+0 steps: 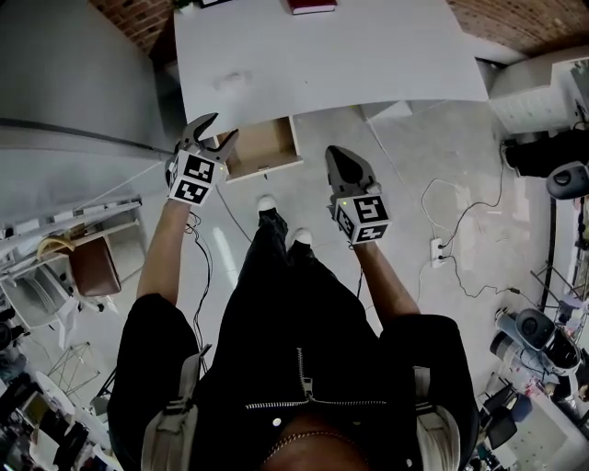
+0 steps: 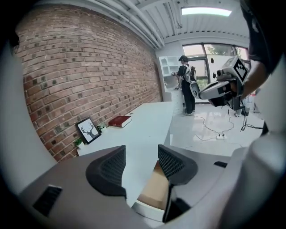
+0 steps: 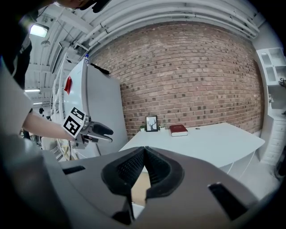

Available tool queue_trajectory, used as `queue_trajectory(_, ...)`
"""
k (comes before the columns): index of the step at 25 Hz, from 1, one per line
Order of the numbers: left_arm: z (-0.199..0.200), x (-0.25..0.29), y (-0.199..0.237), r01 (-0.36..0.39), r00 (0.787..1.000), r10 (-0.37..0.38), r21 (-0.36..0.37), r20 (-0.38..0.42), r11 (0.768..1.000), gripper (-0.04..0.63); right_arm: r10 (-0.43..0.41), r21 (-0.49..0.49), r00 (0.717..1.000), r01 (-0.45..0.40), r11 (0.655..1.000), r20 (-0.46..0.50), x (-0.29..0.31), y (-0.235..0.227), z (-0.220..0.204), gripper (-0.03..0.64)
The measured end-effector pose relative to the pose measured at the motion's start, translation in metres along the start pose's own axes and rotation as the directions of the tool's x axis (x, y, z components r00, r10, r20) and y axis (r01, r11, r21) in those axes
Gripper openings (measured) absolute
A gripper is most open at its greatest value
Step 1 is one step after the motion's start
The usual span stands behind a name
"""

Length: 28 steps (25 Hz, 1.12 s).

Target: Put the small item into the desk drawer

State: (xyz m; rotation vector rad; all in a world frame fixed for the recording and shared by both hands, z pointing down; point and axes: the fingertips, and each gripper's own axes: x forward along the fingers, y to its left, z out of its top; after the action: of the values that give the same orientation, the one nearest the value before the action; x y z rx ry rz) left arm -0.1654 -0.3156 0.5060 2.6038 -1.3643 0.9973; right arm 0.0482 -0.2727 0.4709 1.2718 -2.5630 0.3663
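The desk drawer [image 1: 262, 147] stands pulled out under the front edge of the white desk [image 1: 368, 64], and its wooden inside looks bare. A small pale item [image 1: 230, 81] lies faintly visible on the desktop behind the drawer. My left gripper [image 1: 224, 126] hovers at the drawer's left corner, open, with nothing between its jaws. In the left gripper view the drawer [image 2: 154, 190] shows just below the gripper [image 2: 142, 163]. My right gripper [image 1: 345, 166] hangs over the floor to the right of the drawer, shut and empty. In the right gripper view it [image 3: 144, 154] points at the drawer [image 3: 139, 190].
A red book [image 1: 311, 5] and a framed deer picture [image 2: 87, 129] sit at the desk's back edge by the brick wall. A power strip [image 1: 438, 250] with cables lies on the floor to the right. A brown chair [image 1: 92, 267] stands at the left. A person [image 2: 185, 85] stands far off.
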Motion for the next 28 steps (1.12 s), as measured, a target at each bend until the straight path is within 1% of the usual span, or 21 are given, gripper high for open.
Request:
queue_trajectory(4, -0.017, 0.025, 0.019, 0.024, 0.999, -0.023, 0.027, -0.047, 0.999, 0.225, -0.017, 0.007, 1.0, 0.017, 1.0, -0.016, 0.014, -0.004, -0.004, 0.008)
queue_trajectory(8, -0.031, 0.055, 0.033, 0.042, 0.993, -0.032, 0.092, -0.115, 0.995, 0.225, -0.032, 0.026, 0.998, 0.033, 0.999, -0.049, 0.02, -0.012, -0.008, 0.008)
queue_trajectory(12, -0.053, 0.093, 0.045, 0.09, 0.978, -0.049, 0.198, -0.203, 0.976, 0.225, -0.051, 0.026, 0.996, 0.053, 0.998, -0.071, 0.029, -0.021, -0.017, 0.008)
queue_trajectory(16, -0.071, 0.126, 0.058, 0.137, 0.962, -0.077, 0.217, -0.263, 0.967, 0.225, -0.075, 0.049, 0.993, 0.079, 0.996, -0.092, 0.033, -0.027, -0.022, 0.008)
queue_trajectory(19, -0.078, 0.147, 0.069, 0.157, 0.95, -0.073, 0.261, -0.303, 0.952, 0.225, -0.092, 0.061, 0.99, 0.099, 0.993, -0.111, 0.032, -0.032, -0.03, 0.008)
queue_trajectory(22, -0.086, 0.17, 0.079, 0.211, 0.927, -0.093, 0.299, -0.364, 0.931, 0.226, -0.121, 0.071, 0.984, 0.131, 0.989, -0.132, 0.029, -0.041, -0.037, 0.008)
queue_trajectory(25, -0.093, 0.188, 0.083, 0.285, 0.9, -0.137, 0.32, -0.414, 0.904, 0.239, -0.146, 0.093, 0.978, 0.161, 0.983, -0.151, 0.027, -0.044, -0.041, 0.008)
queue_trajectory(28, -0.103, 0.202, 0.086, 0.348, 0.864, -0.167, 0.323, -0.475, 0.88, 0.25, -0.167, 0.116, 0.971, 0.188, 0.975, -0.169, 0.022, -0.048, -0.048, 0.008)
